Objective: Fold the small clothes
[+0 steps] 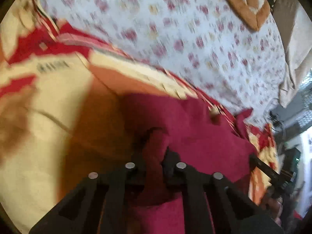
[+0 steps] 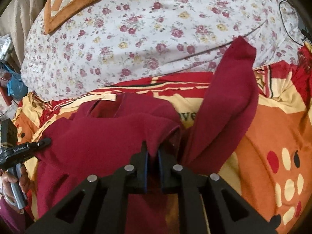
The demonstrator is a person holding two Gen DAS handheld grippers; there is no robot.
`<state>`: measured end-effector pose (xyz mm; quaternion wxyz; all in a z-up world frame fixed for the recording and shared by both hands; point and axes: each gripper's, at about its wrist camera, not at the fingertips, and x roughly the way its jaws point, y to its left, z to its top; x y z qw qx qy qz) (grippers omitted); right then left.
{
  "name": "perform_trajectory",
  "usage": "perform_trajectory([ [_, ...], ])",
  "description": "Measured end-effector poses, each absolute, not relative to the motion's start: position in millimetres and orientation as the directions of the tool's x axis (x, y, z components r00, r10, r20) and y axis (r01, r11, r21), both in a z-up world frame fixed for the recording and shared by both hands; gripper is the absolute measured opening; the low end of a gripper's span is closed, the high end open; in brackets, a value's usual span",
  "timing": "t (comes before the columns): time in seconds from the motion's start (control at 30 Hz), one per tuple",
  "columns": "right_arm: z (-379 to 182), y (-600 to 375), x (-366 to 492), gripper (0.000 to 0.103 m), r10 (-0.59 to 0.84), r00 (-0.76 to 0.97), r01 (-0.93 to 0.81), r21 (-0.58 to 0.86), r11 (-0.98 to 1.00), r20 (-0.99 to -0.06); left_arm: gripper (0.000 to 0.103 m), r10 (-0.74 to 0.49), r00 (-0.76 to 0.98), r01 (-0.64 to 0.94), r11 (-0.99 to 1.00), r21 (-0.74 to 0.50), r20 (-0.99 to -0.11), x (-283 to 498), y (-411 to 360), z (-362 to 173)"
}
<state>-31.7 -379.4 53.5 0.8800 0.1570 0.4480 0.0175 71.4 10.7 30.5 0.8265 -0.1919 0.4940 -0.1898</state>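
Maroon shirt (image 2: 109, 136) pinched, sleeve (image 2: 230, 101) rt view only

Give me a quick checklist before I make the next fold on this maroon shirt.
1. Right gripper has cloth: ok, jaws shut on a pinch of the shirt.
2. Left gripper has cloth: ok, maroon fabric is bunched between its jaws.
3. Sleeve laid out: not ok, it angles away from the body, its cuff reaching onto the floral sheet.
4. Shirt lying flat: not ok, ridges and folds show near the collar.
5. Left view sharp enough to judge edges: not ok, it is motion-blurred.
6. Room on the patterned blanket to the right: ok, no other clothes there.
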Motion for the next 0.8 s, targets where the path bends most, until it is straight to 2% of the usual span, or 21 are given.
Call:
perform_trajectory([
  [0.13,58.8,-351.0,-24.0,0.009,0.235,0.588,0.035,0.315,0.948,-0.774,0.000,-0.456,0.506,0.078,0.870,-0.488,-0.732,75.8,46.1,46.8],
  [0.23,57.4,-321.4,-13.2,0.009,0.165,0.593,0.011,0.213,0.977,-0.788,0.000,-0.439,0.483,0.057,0.879,-0.473,-0.757,73.5,55.1,32.5],
  [0.3,54.3,-317.8,-9.6,0.009,0.144,0.592,0.029,0.200,0.979,-0.793,0.000,-0.435,0.477,0.056,0.882,-0.468,-0.763,72.1,55.0,25.2],
  [0.33,52.0,-318.8,-7.9,0.009,0.143,0.586,0.042,0.207,0.978,-0.797,0.002,-0.433,0.481,0.049,0.881,-0.470,-0.762,71.2,55.7,22.2],
  [0.4,46.4,-321.6,-5.4,0.009,0.147,0.572,0.051,0.213,0.976,-0.807,0.014,-0.436,0.492,0.015,0.870,-0.493,-0.754,70.6,61.7,20.2],
  [0.5,37.9,-323.6,-1.7,0.009,0.170,0.528,0.031,0.219,0.975,-0.832,0.019,-0.450,0.493,-0.021,0.849,-0.527,-0.745,69.1,67.5,24.5],
  [0.6,49.6,-336.9,-12.4,0.013,0.222,0.552,0.045,0.295,0.954,-0.804,0.021,-0.404,0.552,-0.007,0.872,-0.489,-0.730,57.1,69.8,48.8],
  [0.67,60.9,-343.1,-22.7,0.027,0.187,0.590,0.075,0.284,0.956,-0.786,0.022,-0.386,0.575,0.018,0.887,-0.460,-0.722,51.3,67.2,61.3],
  [0.8,71.5,-335.7,-31.8,0.027,0.201,0.618,0.029,0.278,0.960,-0.760,0.022,-0.379,0.596,0.081,0.905,-0.417,-0.708,38.4,47.9,77.6],
])
